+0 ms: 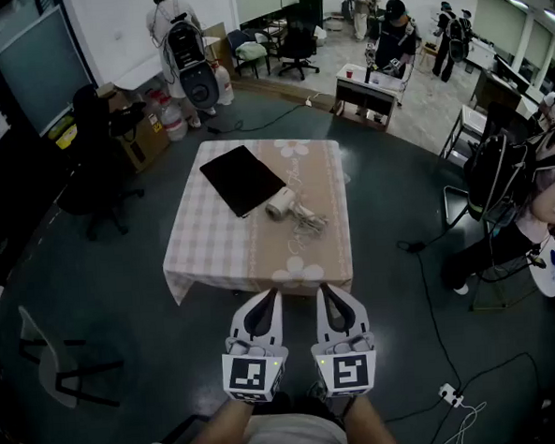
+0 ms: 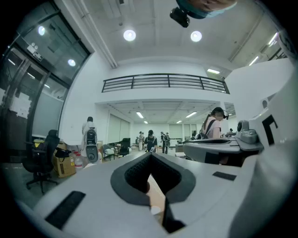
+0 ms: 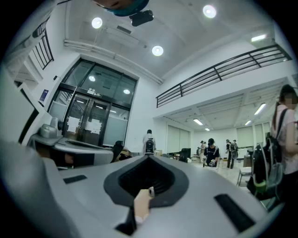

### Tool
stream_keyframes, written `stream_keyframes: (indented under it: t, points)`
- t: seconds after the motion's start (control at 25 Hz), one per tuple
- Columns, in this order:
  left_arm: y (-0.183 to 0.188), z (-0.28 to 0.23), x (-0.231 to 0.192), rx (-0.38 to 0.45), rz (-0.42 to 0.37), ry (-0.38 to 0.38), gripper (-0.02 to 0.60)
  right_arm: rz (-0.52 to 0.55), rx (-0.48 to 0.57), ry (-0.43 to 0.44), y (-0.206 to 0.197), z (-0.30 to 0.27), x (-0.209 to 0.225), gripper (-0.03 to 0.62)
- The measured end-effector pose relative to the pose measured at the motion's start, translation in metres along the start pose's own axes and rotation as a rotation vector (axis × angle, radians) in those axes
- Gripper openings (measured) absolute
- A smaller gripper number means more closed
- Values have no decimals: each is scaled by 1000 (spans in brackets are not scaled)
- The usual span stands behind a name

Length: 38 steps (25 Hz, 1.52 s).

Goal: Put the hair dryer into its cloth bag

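A white hair dryer [image 1: 281,204] lies on the table [image 1: 213,244], which has a checked cloth, with its cord [image 1: 308,223] bunched beside it. The black cloth bag [image 1: 242,178] lies flat just left of and behind the dryer. Both grippers are held side by side in front of the table's near edge, short of the dryer. My left gripper [image 1: 273,294] is shut and holds nothing. My right gripper [image 1: 325,289] is also shut and empty. In the left gripper view the jaws [image 2: 150,157] meet at a point; the right gripper view shows the same [image 3: 149,159].
A black office chair [image 1: 96,162] and boxes [image 1: 146,135] stand to the left. A grey chair [image 1: 57,366] is at the near left. Cables and a power strip [image 1: 450,395] run over the floor on the right. Several people stand at the back and at the right.
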<state>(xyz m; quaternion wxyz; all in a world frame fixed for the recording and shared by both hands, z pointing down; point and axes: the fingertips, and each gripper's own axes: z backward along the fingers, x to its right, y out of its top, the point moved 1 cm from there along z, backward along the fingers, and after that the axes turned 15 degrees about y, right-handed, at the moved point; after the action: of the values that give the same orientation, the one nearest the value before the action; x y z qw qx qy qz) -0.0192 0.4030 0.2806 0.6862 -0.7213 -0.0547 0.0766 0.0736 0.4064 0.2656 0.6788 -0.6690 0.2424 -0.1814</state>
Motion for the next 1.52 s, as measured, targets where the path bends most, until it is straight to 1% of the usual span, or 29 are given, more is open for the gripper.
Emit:
stream_keyframes:
  t: [0.24,0.44,0.56,0.8,0.96,1.2,1.36,1.52]
  points:
    - [-5,-5,-23,-11,2,-5,-3,5,-8,-1,-2,-21,-13,14]
    - [-4,-16,-39,-15,-4,-24,-3,40,-4,-14,1,-40,-20,14]
    - [-5,-22,-50,-19,-5,-35,-3,36,-10,-7,-2,-52,-24,14]
    - [-5,-31,-75,-10,-9,-61,-3,25,-30,-24,-8,-79,-35,14]
    - [-11,-40,-87,-18,-4,-65,-3,34,-50,-21,-15,-94,-40,14]
    - [-26,-61,-92,-45,3,-60,-3,32,-82,-10,-29,-110,-24,14]
    - [-37,-95,-95,-61,-2,-55,-3,26,-86,3,-42,-136,0,14]
    - [-49,-135,-91,-81,-29,-50,-3,9,-110,35,-62,-163,29,14]
